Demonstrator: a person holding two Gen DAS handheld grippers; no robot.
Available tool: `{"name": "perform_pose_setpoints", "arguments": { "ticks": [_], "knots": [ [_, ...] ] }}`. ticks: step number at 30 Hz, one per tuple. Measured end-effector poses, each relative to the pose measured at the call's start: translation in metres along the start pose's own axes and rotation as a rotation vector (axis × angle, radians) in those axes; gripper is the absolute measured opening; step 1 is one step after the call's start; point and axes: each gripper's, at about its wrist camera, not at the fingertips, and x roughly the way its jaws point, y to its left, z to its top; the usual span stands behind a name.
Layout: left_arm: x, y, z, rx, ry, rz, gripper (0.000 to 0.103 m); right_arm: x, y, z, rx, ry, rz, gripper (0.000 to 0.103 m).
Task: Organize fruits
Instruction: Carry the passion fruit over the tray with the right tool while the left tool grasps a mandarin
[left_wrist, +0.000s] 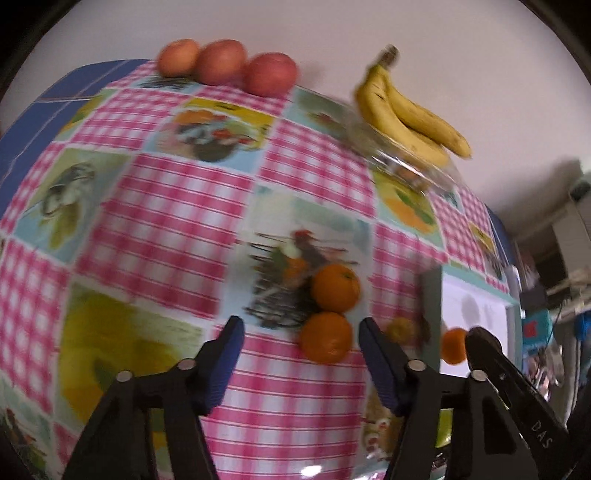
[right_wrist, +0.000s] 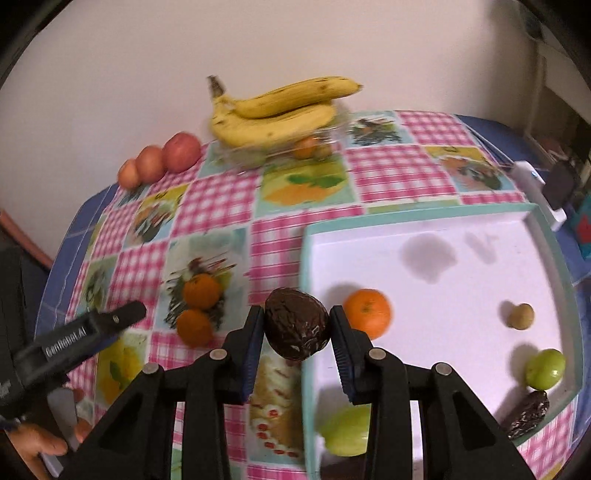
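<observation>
1. Right gripper (right_wrist: 297, 328): fingers clamped on a dark brown, wrinkled, egg-shaped avocado (right_wrist: 297, 328), held over the near left rim of the white tray with a pale teal border (right_wrist: 417, 216).
2. Left gripper (left_wrist: 301, 336): fingers apart, nothing between the pads; two round orange mandarins (left_wrist: 330, 317) lie on the bench just ahead of the tips, touching each other.
3. Tray contents: one orange mandarin (right_wrist: 367, 314) just beside the right gripper's finger, a light green round fruit (right_wrist: 347, 430) at the near edge, a second green fruit (right_wrist: 546, 369), a small tan fruit (right_wrist: 521, 316), and a dark wrinkled piece (right_wrist: 529, 415) resting at the right rim.
4. Risk, avocado: released here, it may strike the tray rim and roll back onto the pink checked tablecloth (right_wrist: 280, 236); a smooth rounded skin may also slip between the pads.
5. Risk, tray mandarin: it lies in the likely path and may be knocked.
6. Risk, bench mandarins: closing on one may push the other away, since they touch.
7. Surroundings: a yellow banana bunch (right_wrist: 280, 110) on a clear plastic container (right_wrist: 325, 142), three reddish apples (right_wrist: 159, 160) in a row at the far edge, well apart from both grippers.
</observation>
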Motion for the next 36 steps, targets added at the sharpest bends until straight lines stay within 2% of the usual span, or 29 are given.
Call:
{"name": "perform_pose_setpoints", "arguments": {
  "ticks": [8,11,13,20,26,31,36],
  "knots": [
    [0.015,-0.013,-0.001,0.046,0.016,0.020,0.042,-0.001,-0.015,0.001,0.019,0.003,-0.002,0.038],
    [0.016,-0.014,0.000,0.045,0.014,0.021,0.042,-0.003,-0.019,0.002,0.028,-0.003,-0.003,0.038],
    [0.016,-0.014,-0.001,0.048,0.012,0.014,0.036,-0.004,-0.021,0.003,0.032,-0.007,-0.002,0.038],
    [0.015,-0.016,-0.001,0.056,0.014,0.008,0.034,-0.006,-0.027,0.006,0.055,-0.014,0.005,0.038],
    [-0.002,-0.019,0.000,0.051,-0.012,-0.011,0.034,-0.009,-0.041,0.008,0.084,-0.026,-0.004,0.038],
    [-0.016,-0.037,0.000,0.080,-0.041,-0.047,0.034,-0.014,-0.070,0.008,0.138,-0.042,-0.065,0.038],
    [-0.024,-0.068,-0.004,0.129,-0.041,-0.115,0.034,-0.022,-0.116,0.006,0.249,-0.056,-0.129,0.037]
  ]
}}
